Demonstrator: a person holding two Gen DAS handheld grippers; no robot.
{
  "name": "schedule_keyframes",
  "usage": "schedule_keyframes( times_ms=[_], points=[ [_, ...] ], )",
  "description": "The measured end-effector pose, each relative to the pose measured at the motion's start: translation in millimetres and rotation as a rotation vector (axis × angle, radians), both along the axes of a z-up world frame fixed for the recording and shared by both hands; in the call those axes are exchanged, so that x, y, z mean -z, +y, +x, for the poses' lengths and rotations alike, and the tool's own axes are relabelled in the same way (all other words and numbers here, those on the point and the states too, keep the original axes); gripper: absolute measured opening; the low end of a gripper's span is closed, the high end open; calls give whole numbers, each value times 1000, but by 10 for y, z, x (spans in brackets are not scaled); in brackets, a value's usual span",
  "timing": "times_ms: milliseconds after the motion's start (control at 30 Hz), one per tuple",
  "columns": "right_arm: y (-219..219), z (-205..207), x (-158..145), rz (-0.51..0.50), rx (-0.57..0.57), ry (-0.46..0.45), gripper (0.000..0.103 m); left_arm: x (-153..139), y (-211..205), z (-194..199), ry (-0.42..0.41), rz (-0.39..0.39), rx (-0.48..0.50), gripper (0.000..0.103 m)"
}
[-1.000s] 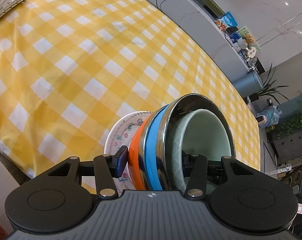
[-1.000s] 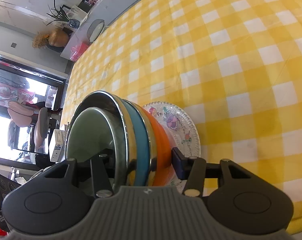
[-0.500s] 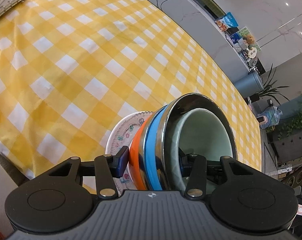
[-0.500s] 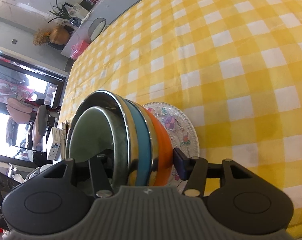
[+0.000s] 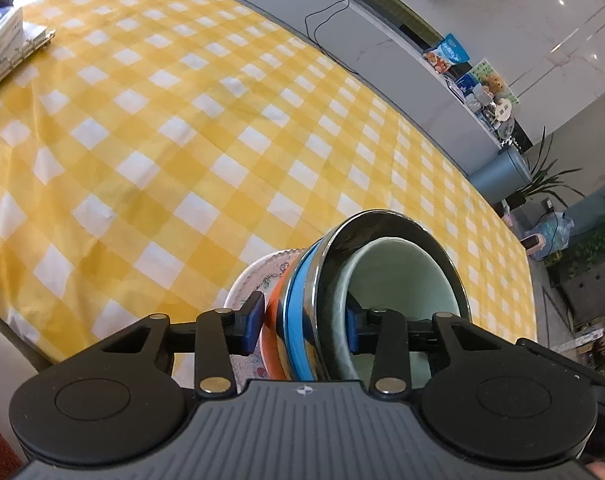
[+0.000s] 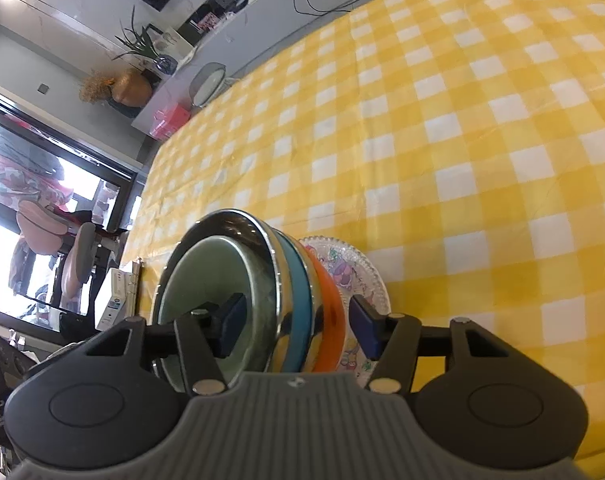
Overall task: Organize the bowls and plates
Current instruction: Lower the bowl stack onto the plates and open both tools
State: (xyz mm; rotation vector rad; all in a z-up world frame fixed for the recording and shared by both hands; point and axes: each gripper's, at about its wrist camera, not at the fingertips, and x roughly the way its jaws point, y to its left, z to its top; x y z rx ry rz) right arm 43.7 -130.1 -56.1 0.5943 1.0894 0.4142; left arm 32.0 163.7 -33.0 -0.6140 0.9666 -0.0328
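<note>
Nested bowls and a plate, stacked on edge, sit between two handheld grippers above a desk draped in a yellow-and-white checked cloth (image 5: 150, 128). The stack runs from a pale green ceramic bowl (image 5: 398, 276) inside a shiny steel bowl (image 5: 386, 220), through a blue-banded bowl (image 5: 296, 304) and an orange bowl (image 5: 272, 332), to a clear patterned glass plate (image 5: 254, 276) at the back. The left gripper (image 5: 302, 326) spans the whole stack: one blue pad lies against the plate side, the other sits inside the green bowl, and its jaws, which have just been closing, clamp the stack at a middling width. The right gripper (image 6: 296, 326) straddles the same stack from the opposite side, one pad inside the green bowl (image 6: 206, 276), the other beside the glass plate (image 6: 354, 268); a sliver of gap shows at the orange bowl (image 6: 330, 320), so whether those jaws press cannot be told. A white box (image 5: 0, 34) rests on a ring binder (image 5: 20, 54) at the cloth's far corner, well apart from the stack.
</note>
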Motion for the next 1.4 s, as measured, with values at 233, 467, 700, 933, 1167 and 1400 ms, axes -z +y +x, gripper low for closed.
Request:
schedule_keyframes(
  times_ms=[233,467,700,933,1167,1400],
  points=[
    [39,28,-9,-26,-1,-25,44,-28,-9,27,-9,30,0,43],
    [40,49,2,-14,-7,-39,47,-41,12,36,-7,22,-4,42],
    [-19,-46,-170,-37,17,-113,61,-215,0,-56,-81,28,-16,58],
    [-40,-278,-411,-151,10,-189,68,-644,-233,-250,-211,199,51,66],
    [17,-695,-786,-317,-39,-350,72,-1055,-618,-677,-391,414,155,68],
    [-4,-1218,-1124,-459,-67,-512,80,-1237,-911,-1157,-553,588,222,74]
  ],
)
